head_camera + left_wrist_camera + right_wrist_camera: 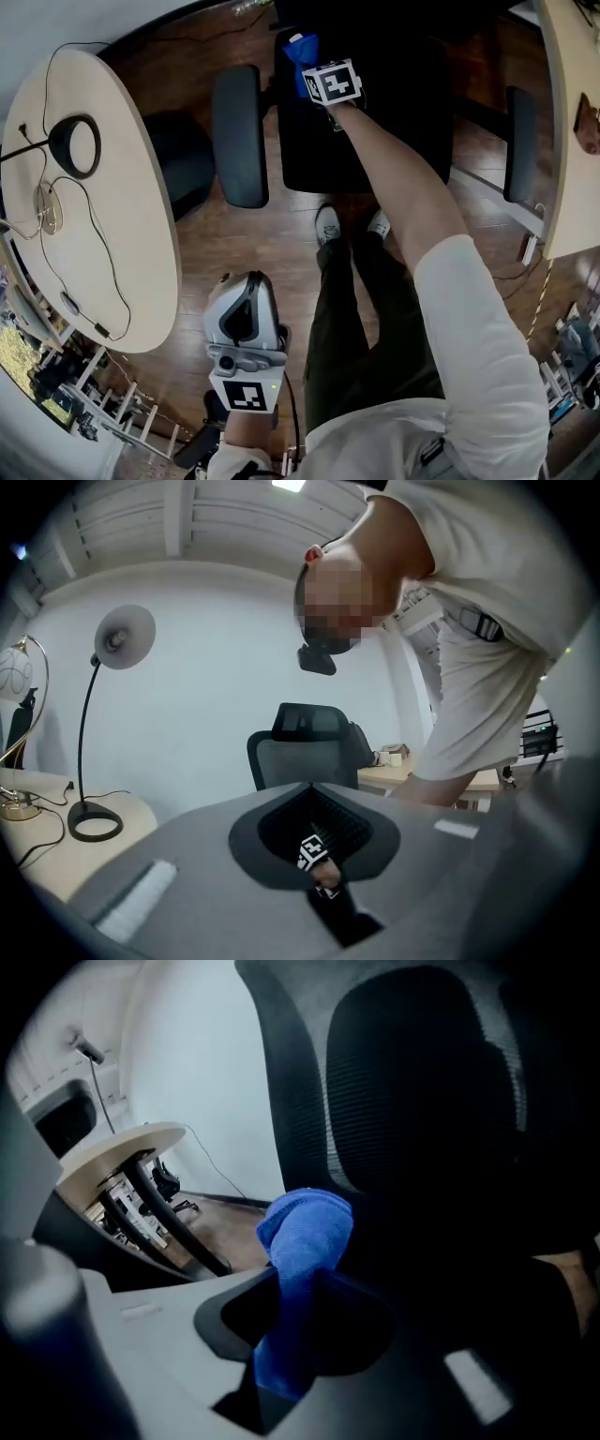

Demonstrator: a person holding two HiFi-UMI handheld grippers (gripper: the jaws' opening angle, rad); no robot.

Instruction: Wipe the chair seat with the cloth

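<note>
Left gripper (246, 286): 6 o'clock, low over the wooden floor (281, 234); jaws together, nothing between them. Shoes (327, 225): centre, just short of the black chair seat (394, 122). Armrest (239, 136): 11 o'clock, beside the seat. Round surface (112, 216): 9 o'clock, carrying a lamp base (75, 145). Right gripper (307, 67): 12 o'clock, arm outstretched; jaws clamped on the blue cloth (305, 1232), which is at the seat's far left corner, before the backrest (422, 1101).

From the head, the marker cube (333, 82) hides the right jaws and most of the cloth (300, 52).
</note>
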